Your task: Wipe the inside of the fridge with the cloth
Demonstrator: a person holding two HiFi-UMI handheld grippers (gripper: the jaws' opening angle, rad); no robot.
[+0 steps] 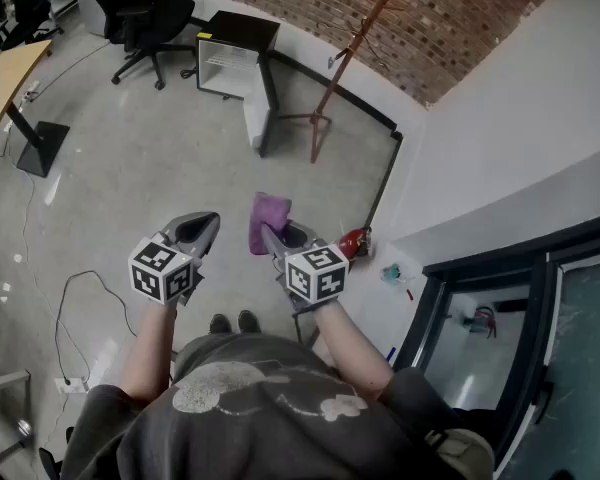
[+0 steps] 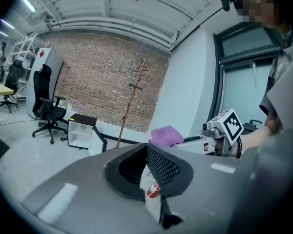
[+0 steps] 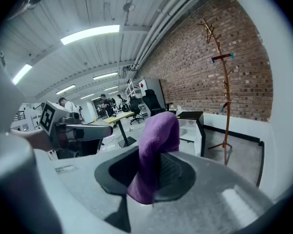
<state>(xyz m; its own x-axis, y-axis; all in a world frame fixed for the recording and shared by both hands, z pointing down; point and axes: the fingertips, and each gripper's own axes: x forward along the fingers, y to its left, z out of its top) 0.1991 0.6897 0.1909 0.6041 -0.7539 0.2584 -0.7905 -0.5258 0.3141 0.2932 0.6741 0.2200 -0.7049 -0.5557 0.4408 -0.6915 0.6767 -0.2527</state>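
A purple cloth [image 1: 270, 218] hangs from my right gripper [image 1: 273, 240], which is shut on it, held in front of the person at waist height. In the right gripper view the cloth [image 3: 156, 147] drapes over and between the jaws. My left gripper [image 1: 202, 230] is alongside to the left, shut with nothing in it [image 2: 147, 155]. The small white fridge [image 1: 228, 66] stands a few metres ahead by the brick wall, its black-topped door [image 1: 260, 103] swung open. It also shows as the fridge [image 2: 81, 130] in the left gripper view and as the fridge [image 3: 191, 126] in the right gripper view.
A wooden coat stand [image 1: 338, 63] stands right of the fridge. A red fire extinguisher [image 1: 352, 240] sits on the floor by the white wall, near my right gripper. Black office chairs [image 1: 145, 18] and a desk [image 1: 10, 80] are at the far left; cables [image 1: 80, 298] lie on the floor.
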